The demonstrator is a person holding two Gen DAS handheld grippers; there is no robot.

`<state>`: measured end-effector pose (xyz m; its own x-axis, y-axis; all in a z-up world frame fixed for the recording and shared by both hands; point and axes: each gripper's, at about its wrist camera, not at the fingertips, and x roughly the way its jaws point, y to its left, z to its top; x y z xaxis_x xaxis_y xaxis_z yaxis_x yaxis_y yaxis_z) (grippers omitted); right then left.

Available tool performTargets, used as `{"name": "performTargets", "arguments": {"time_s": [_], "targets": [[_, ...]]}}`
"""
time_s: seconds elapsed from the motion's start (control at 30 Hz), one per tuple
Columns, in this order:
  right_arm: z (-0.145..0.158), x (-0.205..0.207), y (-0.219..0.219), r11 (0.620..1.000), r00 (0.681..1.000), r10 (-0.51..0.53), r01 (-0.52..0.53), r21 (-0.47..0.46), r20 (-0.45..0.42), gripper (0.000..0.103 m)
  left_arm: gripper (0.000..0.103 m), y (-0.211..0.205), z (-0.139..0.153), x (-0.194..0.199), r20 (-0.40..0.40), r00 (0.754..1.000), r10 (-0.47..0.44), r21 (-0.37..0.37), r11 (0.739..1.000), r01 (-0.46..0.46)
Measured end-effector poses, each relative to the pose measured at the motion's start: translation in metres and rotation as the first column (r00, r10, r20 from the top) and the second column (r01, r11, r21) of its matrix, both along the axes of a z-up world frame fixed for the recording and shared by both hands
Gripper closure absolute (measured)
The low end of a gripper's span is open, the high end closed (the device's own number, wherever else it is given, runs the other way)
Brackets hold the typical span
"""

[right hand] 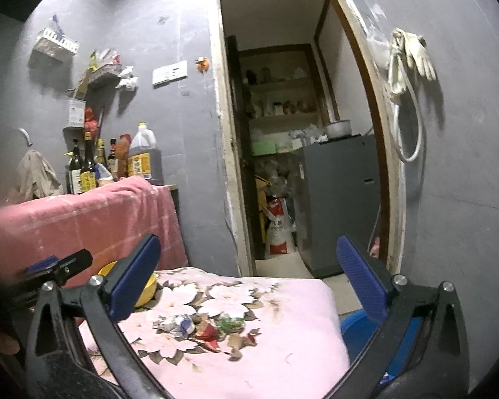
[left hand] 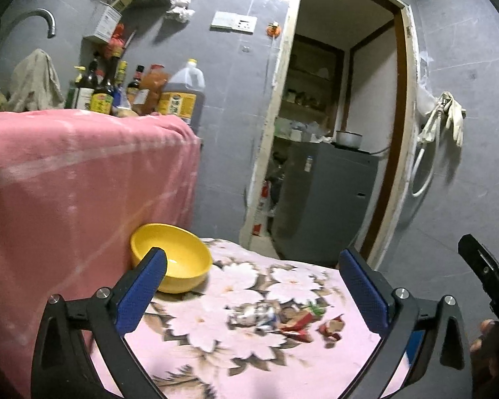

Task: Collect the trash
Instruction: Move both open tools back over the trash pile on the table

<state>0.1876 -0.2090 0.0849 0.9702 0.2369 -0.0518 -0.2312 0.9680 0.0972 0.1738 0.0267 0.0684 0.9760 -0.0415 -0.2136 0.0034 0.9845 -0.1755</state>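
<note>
A small heap of trash lies on a pink floral cloth (left hand: pixel 236 359): a crumpled silver and blue wrapper (left hand: pixel 256 314) and red and green scraps (left hand: pixel 299 326). In the right wrist view the wrapper (right hand: pixel 179 324) and the red scraps (right hand: pixel 209 334) lie in the middle of the cloth (right hand: pixel 282 349). A yellow bowl (left hand: pixel 173 261) stands at the cloth's far left. My left gripper (left hand: pixel 252 286) is open and empty above the trash. My right gripper (right hand: pixel 249 279) is open and empty, also above it.
A pink towel (left hand: pixel 83 183) covers a counter on the left, with bottles (left hand: pixel 103 89) and an oil jug (left hand: pixel 183 91) behind. A doorway with a grey fridge (left hand: pixel 329 196) is ahead. A blue basin (right hand: pixel 359 327) sits right of the cloth.
</note>
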Motion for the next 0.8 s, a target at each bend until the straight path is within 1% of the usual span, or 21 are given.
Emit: {"name": "performTargets", "arguments": {"time_s": [0.2, 0.37, 0.6, 0.8], "targets": [[-0.009, -0.002, 0.023, 0.998, 0.999, 0.042, -0.041, -0.055, 0.012, 0.0, 0.002, 0.013, -0.01, -0.005, 0.007, 1.0, 0.026, 0.016, 1.0, -0.026], [-0.021, 0.004, 0.034, 0.993, 0.998, 0.06, -0.06, -0.098, -0.006, 0.0, 0.002, 0.013, -0.018, 0.0, -0.003, 1.0, 0.029, 0.034, 0.999, -0.029], [-0.04, 0.028, 0.03, 0.993, 0.995, 0.043, -0.051, -0.102, -0.085, 0.0, 0.002, 0.007, -0.033, 0.018, -0.048, 0.999, 0.023, 0.055, 0.998, -0.02], [-0.059, 0.06, 0.022, 0.994, 0.979, 0.018, -0.04, -0.105, -0.202, 0.0, 0.002, 0.003, -0.047, 0.043, -0.131, 0.991, 0.005, 0.062, 0.998, 0.003]]}}
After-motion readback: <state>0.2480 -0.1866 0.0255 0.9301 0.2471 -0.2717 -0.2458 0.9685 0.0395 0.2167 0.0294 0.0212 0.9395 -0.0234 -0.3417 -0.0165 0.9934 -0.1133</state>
